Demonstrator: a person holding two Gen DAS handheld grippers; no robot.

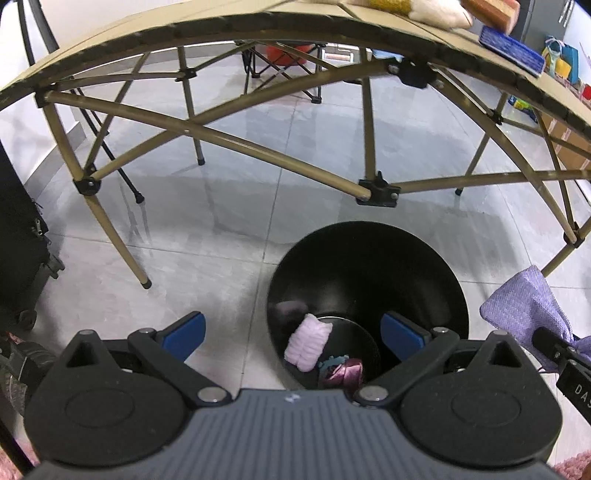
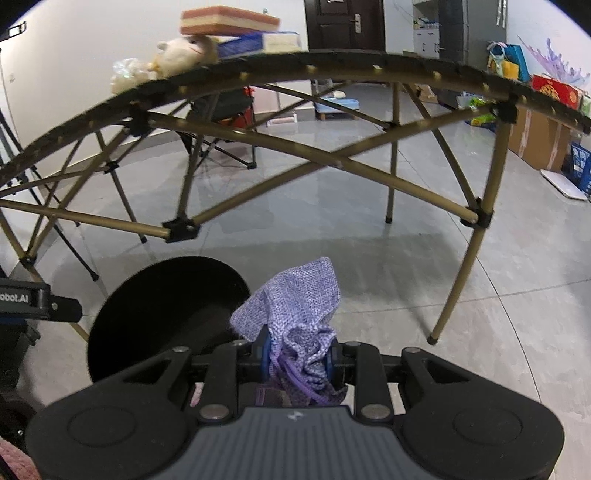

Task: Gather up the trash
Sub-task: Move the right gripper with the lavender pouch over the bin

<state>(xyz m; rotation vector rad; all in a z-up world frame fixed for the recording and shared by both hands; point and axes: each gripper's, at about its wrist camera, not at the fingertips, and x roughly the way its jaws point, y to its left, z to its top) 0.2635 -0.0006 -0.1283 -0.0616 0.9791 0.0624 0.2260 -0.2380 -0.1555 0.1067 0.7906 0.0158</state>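
Note:
A black round trash bin (image 1: 436,280) stands on the tiled floor in front of a folding table. Inside it lie a pale pink wad (image 1: 308,341) and a crumpled purple wrapper (image 1: 345,373). My left gripper (image 1: 293,332) hovers over the bin's near rim, open, with nothing between its blue pads (image 1: 186,332). My right gripper (image 2: 297,356) is shut on a lilac woven drawstring pouch (image 2: 295,299), held just right of the bin (image 2: 147,317). The same pouch (image 1: 524,306) shows at the right edge of the left wrist view.
The tan folding table (image 1: 258,26) arches overhead on crossed metal legs (image 1: 365,192). It bears a plush toy (image 2: 184,51), a sponge (image 2: 229,22) and a blue box (image 1: 511,48). A black case (image 1: 18,236) stands left. Boxes and bags (image 2: 546,140) line the right wall.

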